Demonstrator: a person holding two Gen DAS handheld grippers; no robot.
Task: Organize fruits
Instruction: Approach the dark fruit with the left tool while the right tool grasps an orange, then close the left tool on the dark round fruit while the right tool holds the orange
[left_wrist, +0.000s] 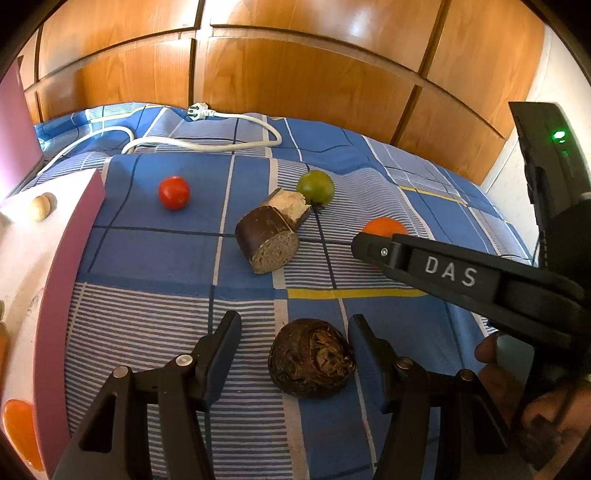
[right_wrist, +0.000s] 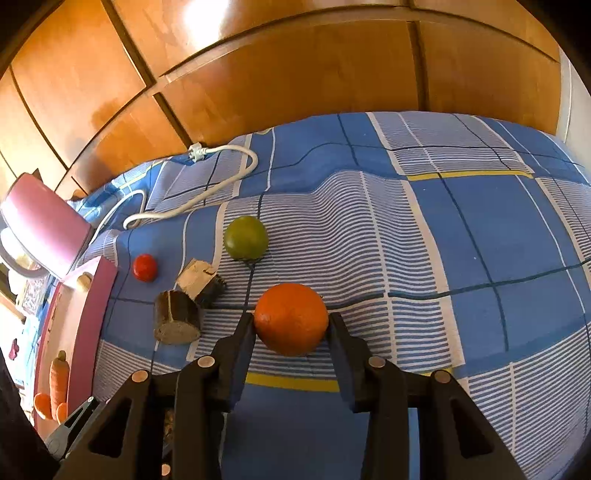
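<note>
We're pinching the orange (right_wrist: 291, 318) in our right hand-held gripper (right_wrist: 291, 325), angling down at the bed (right_wrist: 480, 229), left hand-held gripper (left_wrist: 295, 343) spreading around the dark fruit (left_wrist: 311, 357).

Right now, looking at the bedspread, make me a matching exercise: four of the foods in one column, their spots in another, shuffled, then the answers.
Things:
1. orange
2. dark beetroot
3. red tomato
4. green tomato

Places:
A. nearest the pink tray
B. between the right tongs
C. behind the torn bread
D. between the open left tongs

Pairs: 1-B, 2-D, 3-A, 4-C
</note>
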